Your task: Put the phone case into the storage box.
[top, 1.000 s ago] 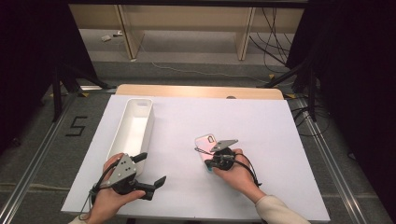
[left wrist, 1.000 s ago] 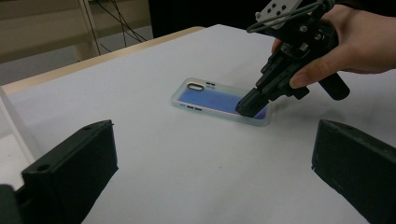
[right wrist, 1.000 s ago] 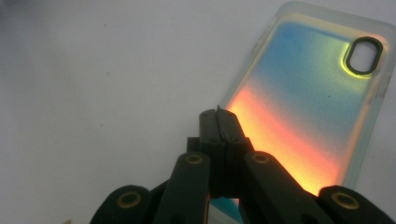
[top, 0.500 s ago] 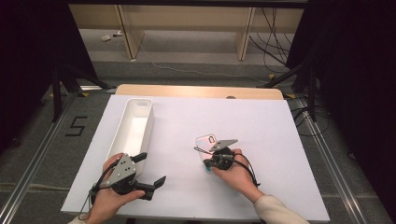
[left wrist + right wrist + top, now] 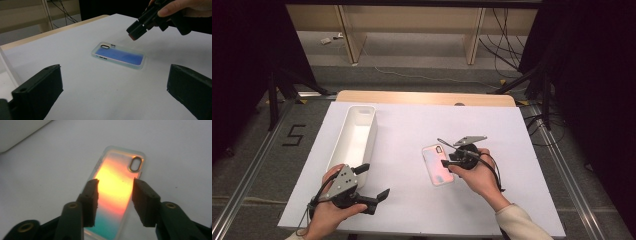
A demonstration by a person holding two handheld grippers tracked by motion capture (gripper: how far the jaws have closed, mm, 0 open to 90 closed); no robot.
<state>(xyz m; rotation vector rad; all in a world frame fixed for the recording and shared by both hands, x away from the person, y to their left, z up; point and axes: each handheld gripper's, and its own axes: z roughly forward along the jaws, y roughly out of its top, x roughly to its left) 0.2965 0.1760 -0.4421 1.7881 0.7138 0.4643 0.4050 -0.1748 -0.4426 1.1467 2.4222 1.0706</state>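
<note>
The phone case (image 5: pixel 438 165) is lying flat on the white table (image 5: pixel 412 210), right of the white bin (image 5: pixel 353 140). The right gripper (image 5: pixel 115 192), jaws just opened and holding nothing, is being held above it; the left gripper (image 5: pixel 372 187) is being kept spread, empty. A flat case is likely being skidded rather than gripped.

Floor (image 5: pixel 257 150): grey, taped "5" (image 5: pixel 293 135), loose cables (image 5: pixel 422 76).
Shelving (image 5: pixel 412 30): pale wood, behind worktop (image 5: pixel 422 97).
Sides: black drapes (image 5: pixel 242 60).
</note>
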